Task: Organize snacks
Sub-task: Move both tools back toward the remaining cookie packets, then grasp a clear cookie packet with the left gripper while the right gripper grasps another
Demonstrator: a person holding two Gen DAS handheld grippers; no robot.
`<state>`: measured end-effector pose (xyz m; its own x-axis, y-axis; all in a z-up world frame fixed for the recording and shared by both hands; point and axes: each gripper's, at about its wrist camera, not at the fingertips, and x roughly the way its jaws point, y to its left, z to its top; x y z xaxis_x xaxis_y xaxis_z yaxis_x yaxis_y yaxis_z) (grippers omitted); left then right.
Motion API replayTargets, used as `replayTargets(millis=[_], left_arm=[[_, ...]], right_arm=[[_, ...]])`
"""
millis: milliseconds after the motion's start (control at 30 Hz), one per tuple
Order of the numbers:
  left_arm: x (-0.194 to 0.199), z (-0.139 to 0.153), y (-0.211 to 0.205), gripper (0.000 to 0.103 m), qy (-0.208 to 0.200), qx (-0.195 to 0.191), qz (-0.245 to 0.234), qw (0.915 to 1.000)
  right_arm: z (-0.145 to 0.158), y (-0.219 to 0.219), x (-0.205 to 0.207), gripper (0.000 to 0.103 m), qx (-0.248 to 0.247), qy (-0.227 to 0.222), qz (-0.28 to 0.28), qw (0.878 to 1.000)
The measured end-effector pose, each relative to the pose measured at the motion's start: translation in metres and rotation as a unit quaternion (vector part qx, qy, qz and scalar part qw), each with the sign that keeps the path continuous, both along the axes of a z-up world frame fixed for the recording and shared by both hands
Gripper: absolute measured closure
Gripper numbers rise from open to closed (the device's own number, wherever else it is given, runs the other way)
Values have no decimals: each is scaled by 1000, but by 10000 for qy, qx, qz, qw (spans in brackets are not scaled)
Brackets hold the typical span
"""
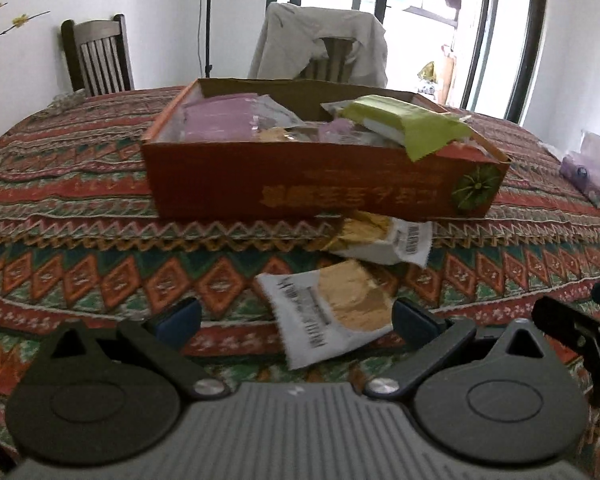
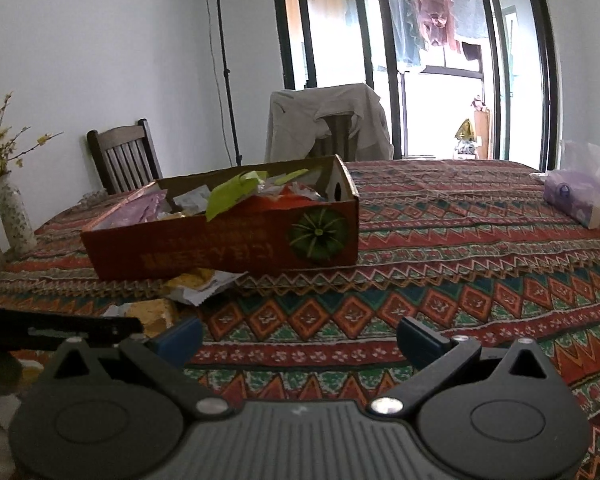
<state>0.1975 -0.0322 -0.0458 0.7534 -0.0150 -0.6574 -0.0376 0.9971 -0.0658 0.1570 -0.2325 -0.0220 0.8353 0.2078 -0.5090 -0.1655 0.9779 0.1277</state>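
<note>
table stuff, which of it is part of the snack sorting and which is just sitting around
Part of the job:
- box, already holding packets
- green packet hanging over the box rim
- near packet on the cloth
- far packet against the box front

Just lying about:
- vase with yellow flowers
- tissue pack
- chairs
- lamp stand

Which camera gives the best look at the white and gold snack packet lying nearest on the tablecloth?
The left wrist view. There the white and gold snack packet lies whole and large between the open fingers of the left gripper. In the right wrist view only part of it shows at the left, cut off by the other gripper's dark body.
</note>
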Motion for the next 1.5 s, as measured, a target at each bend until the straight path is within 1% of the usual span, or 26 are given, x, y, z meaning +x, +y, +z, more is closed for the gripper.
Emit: replayTargets(millis=[200,267,333,367,433,600,633,700,733,767,833,900,967,1000,1033,1100,1233,1267,1500], left_arm=[[15,-2,-20,0,-21,268,287,9992],[20,-4,-24,0,41,377,365,9986],[26,-10,-29,0,191,545,481,9972],[29,-12,-29,0,253,560,532,9967],[30,-15,-26,0,278,360,558,9974],[28,-16,-26,1,250,351,578,9974],[28,-16,-26,4,236,351,569,9975],[24,-14,-29,17,152,368,484,9980],[22,-12,-30,25,111,368,441,9983],[21,-11,-31,30,99,350,396,9986],[16,-10,-30,35,9,280,303,9991],[12,-10,-29,37,-47,209,279,9994],[9,-9,-26,45,-91,122,231,9996],[8,-9,-24,45,-101,102,220,9997],[6,-8,-23,52,-149,91,216,9996],[2,-5,-19,53,-242,75,165,9995],[-7,1,-14,63,-480,92,5,9988],[-10,3,-13,63,-534,86,-25,9985],[-27,18,6,64,-1025,-16,-73,9947]], right_arm=[[-5,-10,4,0,-6,47,-168,9998],[-7,-13,6,0,-8,73,-220,9997],[-9,-15,7,0,2,82,-238,9997],[-10,-16,8,0,16,89,-239,9997],[-11,-17,9,0,31,101,-233,9997],[-16,-18,11,0,60,170,-231,9996],[-17,-18,12,0,65,181,-225,9996],[-19,-18,12,0,77,198,-216,9995],[-19,-18,12,0,87,197,-212,9995],[-19,-19,12,0,92,194,-210,9995],[-19,-19,12,0,92,200,-209,9995],[-20,-19,12,0,94,206,-199,9995],[-19,-18,12,0,83,218,-202,9995],[-19,-18,13,0,71,220,-201,9995],[-19,-17,13,0,58,219,-200,9995],[-19,-16,13,0,33,221,-204,9995],[-20,-14,13,0,-33,232,-232,9995],[-19,-13,14,0,-60,234,-241,9994],[-19,-5,16,0,-203,249,-268,9991]])
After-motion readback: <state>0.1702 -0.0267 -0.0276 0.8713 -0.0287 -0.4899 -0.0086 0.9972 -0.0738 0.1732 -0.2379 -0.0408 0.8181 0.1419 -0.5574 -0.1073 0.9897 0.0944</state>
